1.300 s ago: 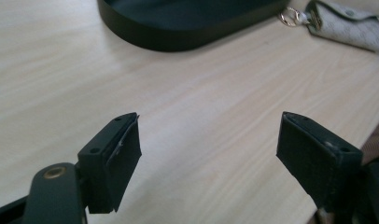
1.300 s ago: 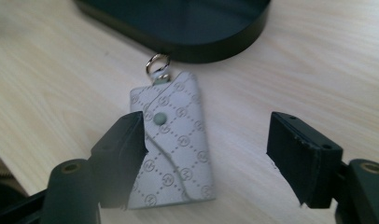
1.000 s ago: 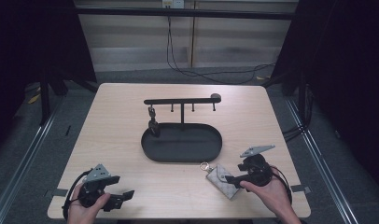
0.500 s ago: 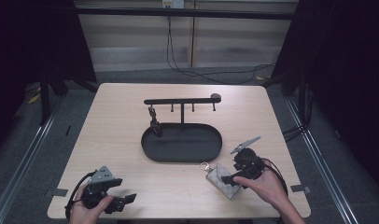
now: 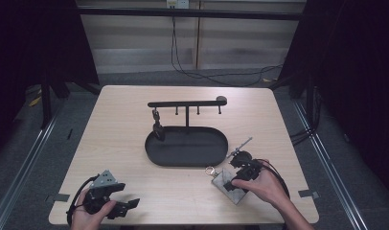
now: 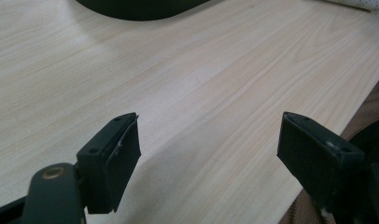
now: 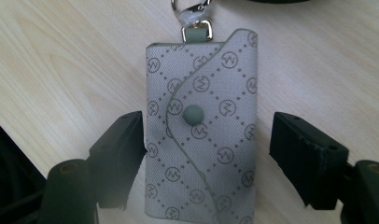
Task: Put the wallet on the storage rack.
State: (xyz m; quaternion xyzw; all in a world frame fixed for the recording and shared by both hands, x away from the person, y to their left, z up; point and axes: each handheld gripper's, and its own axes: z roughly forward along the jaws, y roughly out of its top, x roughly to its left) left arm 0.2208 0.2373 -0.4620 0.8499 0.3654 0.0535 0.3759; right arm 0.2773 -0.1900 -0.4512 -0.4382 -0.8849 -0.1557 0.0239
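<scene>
Your right gripper tips downward, jaws just narrowing yet still apart; your left gripper lies level, jaws spread wide.

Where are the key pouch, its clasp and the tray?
key pouch (image 7: pixel 201 140): right gripper view, patterned front below the snap.
clasp (image 7: pixel 191 10): right gripper view, metal hook at the top.
tray (image 5: pixel 156 155): high view, left rim.

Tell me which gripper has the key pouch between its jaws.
The right gripper: its jaws straddle the grey key pouch. The left gripper has bare table between its jaws.
</scene>
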